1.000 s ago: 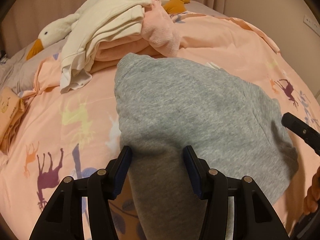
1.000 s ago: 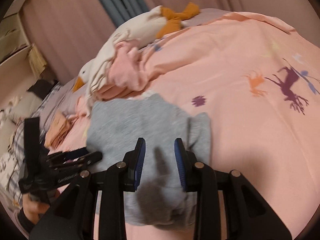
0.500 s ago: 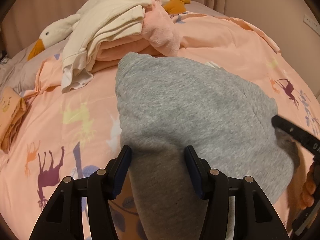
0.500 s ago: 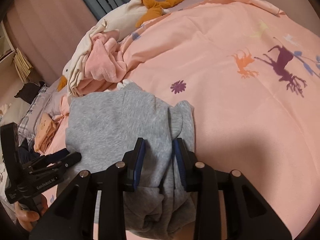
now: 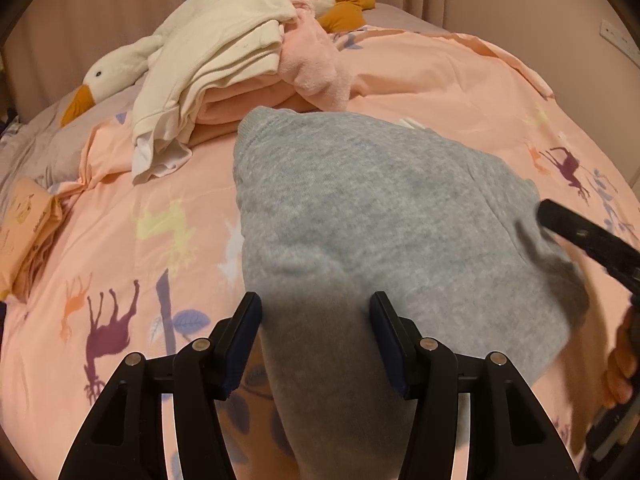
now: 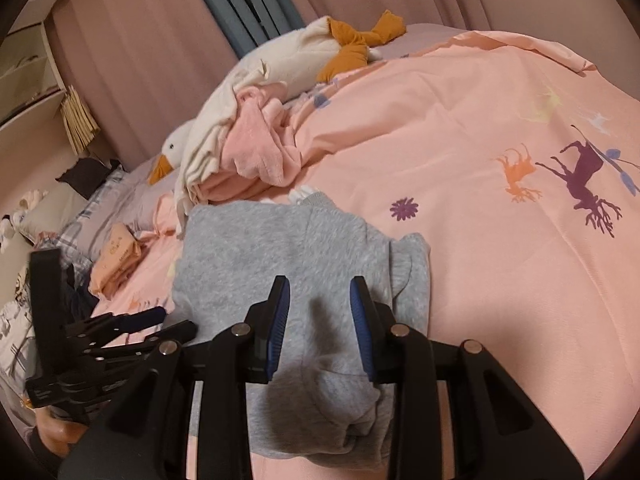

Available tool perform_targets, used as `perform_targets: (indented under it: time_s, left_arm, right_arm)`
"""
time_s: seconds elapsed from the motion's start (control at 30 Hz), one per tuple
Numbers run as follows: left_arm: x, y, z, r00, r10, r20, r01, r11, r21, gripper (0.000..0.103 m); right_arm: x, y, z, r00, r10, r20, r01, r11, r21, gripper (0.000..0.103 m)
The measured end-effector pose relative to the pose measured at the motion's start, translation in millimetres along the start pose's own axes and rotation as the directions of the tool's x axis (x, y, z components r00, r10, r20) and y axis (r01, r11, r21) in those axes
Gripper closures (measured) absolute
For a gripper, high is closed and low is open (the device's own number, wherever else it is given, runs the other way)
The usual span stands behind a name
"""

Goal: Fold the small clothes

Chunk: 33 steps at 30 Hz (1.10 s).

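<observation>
A small grey sweatshirt (image 5: 360,208) lies partly folded on the pink bedspread (image 5: 120,240); it also shows in the right wrist view (image 6: 280,248). My left gripper (image 5: 316,324) is open, its fingers either side of the garment's near edge, the cloth bulging between them. My right gripper (image 6: 320,308) is open over the garment's right side, above a bunched sleeve (image 6: 408,268). The left gripper shows in the right wrist view (image 6: 152,320), and the right one at the left wrist view's right edge (image 5: 576,236).
A pile of cream and pink clothes (image 5: 248,60) sits behind the sweatshirt, beside a plush goose (image 5: 108,76). A folded orange garment (image 5: 24,224) lies at the left. The bedspread (image 6: 500,160) stretches to the right. Curtains and a shelf (image 6: 28,80) stand behind the bed.
My right gripper has opened a little wider and swung back toward the pile; the bunched sleeve now lies flatter on the garment. My left gripper has barely moved.
</observation>
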State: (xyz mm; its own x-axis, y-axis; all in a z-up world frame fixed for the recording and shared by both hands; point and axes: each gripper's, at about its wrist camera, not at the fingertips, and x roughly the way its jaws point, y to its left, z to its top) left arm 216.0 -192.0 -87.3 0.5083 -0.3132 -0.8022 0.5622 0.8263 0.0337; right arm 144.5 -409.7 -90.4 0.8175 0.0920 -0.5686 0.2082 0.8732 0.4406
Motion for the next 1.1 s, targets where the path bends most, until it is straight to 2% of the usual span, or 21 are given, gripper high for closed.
perform_targets:
  time_s: [0.13, 0.27, 0.47, 0.63, 0.73, 0.83, 0.93, 1.1]
  left_arm:
    - [-10, -5, -10, 1.000, -0.010, -0.004, 0.010, 1.000, 0.018, 0.048]
    - [-14, -8, -19, 1.000, -0.011, -0.017, 0.012, 0.999, 0.040, 0.048]
    - [-19, -8, -28, 0.999, -0.023, -0.033, 0.024, 0.999, 0.032, 0.048]
    - [-20, -10, -30, 0.999, -0.019, -0.036, 0.020, 0.999, 0.031, 0.048]
    - [-20, -11, -32, 0.999, -0.018, -0.037, 0.019, 0.999, 0.031, 0.048]
    - [-20, -10, -33, 0.999, -0.022, -0.039, 0.023, 0.999, 0.024, 0.048]
    - [-22, -8, -31, 0.999, -0.026, -0.035, 0.026, 1.000, 0.008, 0.048]
    - [-26, -6, -15, 1.000, 0.009, 0.012, -0.009, 1.000, -0.006, 0.048]
  right_arm:
    - [16, -7, -5, 0.996, -0.059, -0.073, 0.060, 0.998, 0.014, 0.072]
    - [20, -8, -7, 0.993, -0.075, -0.089, 0.076, 0.997, 0.007, 0.073]
    - [16, -9, -5, 0.995, -0.057, -0.080, 0.060, 0.998, 0.033, 0.072]
    - [4, 2, -3, 0.999, -0.007, -0.054, 0.007, 1.000, 0.008, 0.071]
    - [8, 8, -5, 0.997, -0.009, -0.078, 0.008, 1.000, -0.016, 0.071]
    - [20, 9, -10, 0.990, -0.053, -0.134, 0.047, 0.998, -0.048, 0.072]
    - [20, 10, -12, 0.988, -0.077, -0.132, 0.068, 0.995, -0.073, 0.073]
    - [11, 18, -10, 0.994, -0.029, -0.109, 0.019, 0.996, -0.091, 0.070]
